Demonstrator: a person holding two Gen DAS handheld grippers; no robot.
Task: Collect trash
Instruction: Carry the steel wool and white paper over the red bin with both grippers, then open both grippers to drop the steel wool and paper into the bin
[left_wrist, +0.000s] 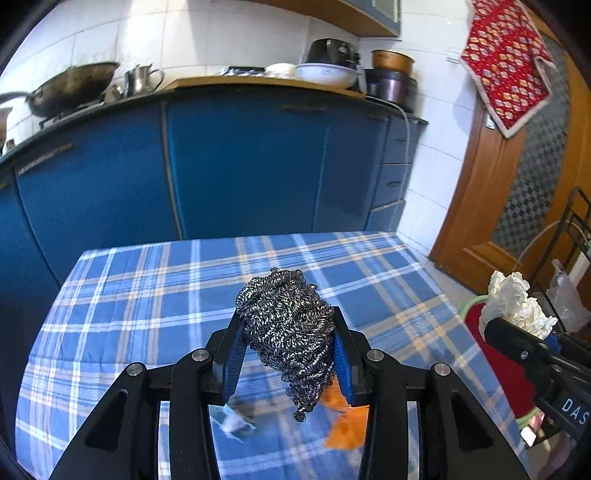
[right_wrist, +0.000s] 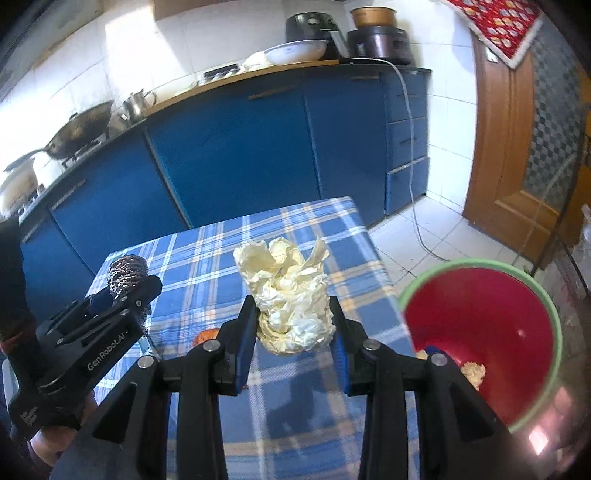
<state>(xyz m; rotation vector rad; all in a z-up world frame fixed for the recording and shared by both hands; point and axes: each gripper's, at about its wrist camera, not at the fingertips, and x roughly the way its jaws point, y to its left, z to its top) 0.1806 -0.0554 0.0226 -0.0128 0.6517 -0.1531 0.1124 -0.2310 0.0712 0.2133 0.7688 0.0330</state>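
Note:
My left gripper (left_wrist: 290, 347) is shut on a steel-wool scourer (left_wrist: 290, 332), lifted above the blue checked tablecloth (left_wrist: 147, 295); the scourer's tail hangs down between the blue pads. My right gripper (right_wrist: 293, 332) is shut on a crumpled cream paper wad (right_wrist: 291, 295), also held off the cloth. A red bin with a green rim (right_wrist: 480, 332) stands on the floor just right of the table, with some scraps at its bottom. In the right wrist view the left gripper (right_wrist: 129, 288) with its scourer (right_wrist: 127, 275) is at the left. In the left wrist view the paper wad (left_wrist: 513, 302) shows at the right.
An orange scrap (left_wrist: 345, 424) and a small white-and-blue scrap (left_wrist: 236, 422) lie on the cloth under the left gripper. Blue kitchen cabinets (left_wrist: 258, 162) stand behind the table, with a wok (left_wrist: 70, 86) and bowls on the counter. A wooden door (right_wrist: 517, 147) is at the right.

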